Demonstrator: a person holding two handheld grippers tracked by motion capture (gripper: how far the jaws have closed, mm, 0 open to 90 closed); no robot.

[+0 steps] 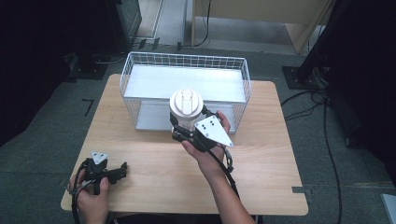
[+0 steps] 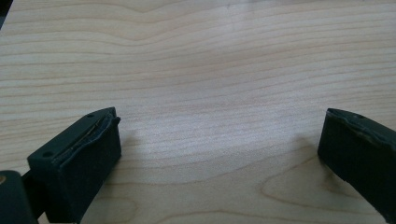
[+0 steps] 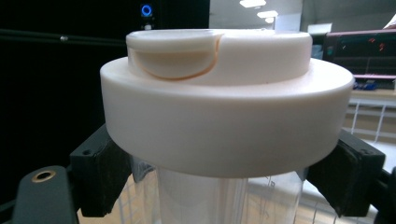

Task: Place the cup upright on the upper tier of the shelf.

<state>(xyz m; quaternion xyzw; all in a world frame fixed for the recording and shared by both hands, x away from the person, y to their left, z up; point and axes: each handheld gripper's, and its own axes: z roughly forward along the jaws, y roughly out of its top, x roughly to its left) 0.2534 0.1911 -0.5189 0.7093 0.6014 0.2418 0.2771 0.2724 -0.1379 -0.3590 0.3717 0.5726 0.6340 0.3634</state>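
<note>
My right gripper (image 1: 183,122) grasps a lidded cup (image 3: 224,140).
Smooth cream round lid above my jaws, clear ribbed wall between them; left gripper (image 2: 219,154) released over grained wood table (image 2: 201,60).

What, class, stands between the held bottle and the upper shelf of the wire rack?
Nothing visible. The right gripper holds the bottle upright just in front of the wire rack, whose near side looks open. The upper shelf lies bare behind it.

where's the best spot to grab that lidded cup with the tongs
On the clear wall just under the wide cream lid of the cup, coming level from the side. The lid's overhanging rim keeps it from slipping down, as with the right tongs now.
</note>
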